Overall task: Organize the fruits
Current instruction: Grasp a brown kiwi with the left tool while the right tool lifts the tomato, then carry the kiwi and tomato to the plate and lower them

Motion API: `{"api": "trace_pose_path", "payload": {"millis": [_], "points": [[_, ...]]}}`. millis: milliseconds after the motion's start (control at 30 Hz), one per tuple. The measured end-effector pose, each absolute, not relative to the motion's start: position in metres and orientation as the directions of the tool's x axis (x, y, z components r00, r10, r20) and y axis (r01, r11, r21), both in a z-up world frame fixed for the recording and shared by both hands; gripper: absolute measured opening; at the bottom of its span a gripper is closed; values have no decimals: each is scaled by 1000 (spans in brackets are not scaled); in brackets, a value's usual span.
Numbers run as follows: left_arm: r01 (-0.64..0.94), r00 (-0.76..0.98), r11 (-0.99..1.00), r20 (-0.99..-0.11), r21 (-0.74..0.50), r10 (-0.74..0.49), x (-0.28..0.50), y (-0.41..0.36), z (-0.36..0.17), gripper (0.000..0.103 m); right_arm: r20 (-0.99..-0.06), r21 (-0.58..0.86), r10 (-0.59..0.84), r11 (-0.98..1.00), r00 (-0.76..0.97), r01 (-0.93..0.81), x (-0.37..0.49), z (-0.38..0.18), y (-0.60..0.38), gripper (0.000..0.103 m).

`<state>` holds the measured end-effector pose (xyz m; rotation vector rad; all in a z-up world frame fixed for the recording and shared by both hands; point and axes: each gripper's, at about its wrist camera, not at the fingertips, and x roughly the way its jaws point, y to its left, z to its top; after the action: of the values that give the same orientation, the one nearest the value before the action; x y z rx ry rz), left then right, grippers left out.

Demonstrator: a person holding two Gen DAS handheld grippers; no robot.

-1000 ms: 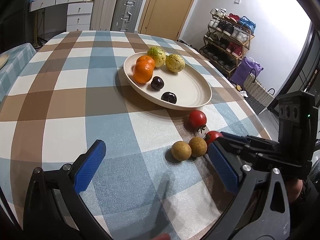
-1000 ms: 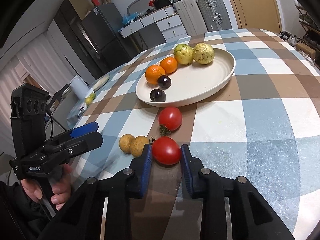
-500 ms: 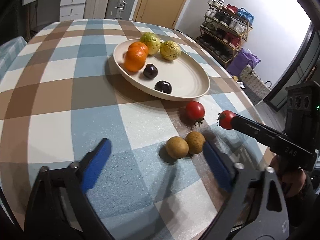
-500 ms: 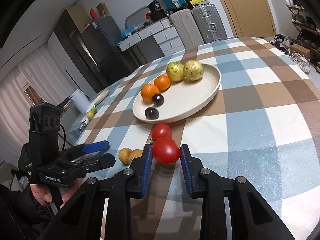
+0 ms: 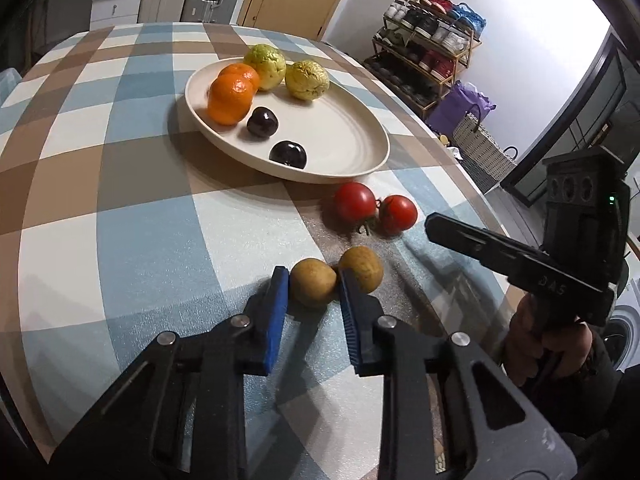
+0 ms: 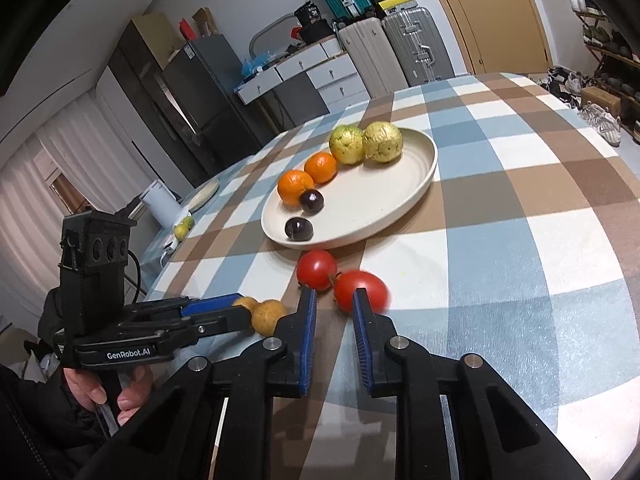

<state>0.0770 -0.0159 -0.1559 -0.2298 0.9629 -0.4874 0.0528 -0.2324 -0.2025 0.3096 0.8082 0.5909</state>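
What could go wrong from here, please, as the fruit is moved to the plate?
The left claw grips one brown fruit with a pad close against its neighbour; lifting may send that one rolling. The blurred tomato lies loose past the shut right claw and might roll away.

A checked tablecloth (image 5: 120,208) covers the table; ahead of the grippers sit a cream plate (image 5: 352,128), two tomatoes (image 5: 355,202) and two brown fruits (image 5: 362,264).

two tomatoes (image 5: 374,208) lie between plate (image 5: 360,160) and two longans (image 5: 336,276).
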Motion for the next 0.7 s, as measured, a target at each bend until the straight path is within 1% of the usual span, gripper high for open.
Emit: {"api": "trace_pose_path", "payload": {"millis": [167, 267, 333, 400, 433, 467, 500, 567, 700], "points": [[294, 488, 866, -716, -404, -500, 75, -13, -154, 22, -591, 485, 597, 800, 542, -353, 56, -204, -236, 21], [291, 501, 867, -707, -405, -498, 74, -9, -150, 22, -603, 461, 581, 813, 546, -356, 59, -201, -234, 22], [290, 511, 867, -700, -406, -499, 73, -6, -147, 22, -610, 446, 572, 820, 548, -359, 61, -198, -233, 26], [287, 520, 867, -694, -407, -498, 72, -2, -144, 22, -614, 433, 561, 828, 555, -357, 66, -195, -233, 37], [286, 524, 867, -691, -407, -497, 72, 0, -142, 22, -615, 426, 559, 829, 556, -363, 69, -194, -233, 40], [285, 527, 867, -689, -408, -498, 71, 2, -141, 22, -619, 416, 553, 833, 557, -364, 71, -193, -233, 46], [284, 531, 867, -686, -410, -498, 71, 4, -140, 22, -625, 402, 543, 839, 561, -365, 73, -192, -232, 49], [282, 537, 867, -680, -412, -498, 70, 7, -137, 22, -642, 376, 527, 850, 557, -369, 79, -192, -229, 49], [278, 546, 865, -672, -418, -501, 69, 13, -134, 22, -668, 372, 529, 846, 523, -382, 89, -196, -223, 49]]}}
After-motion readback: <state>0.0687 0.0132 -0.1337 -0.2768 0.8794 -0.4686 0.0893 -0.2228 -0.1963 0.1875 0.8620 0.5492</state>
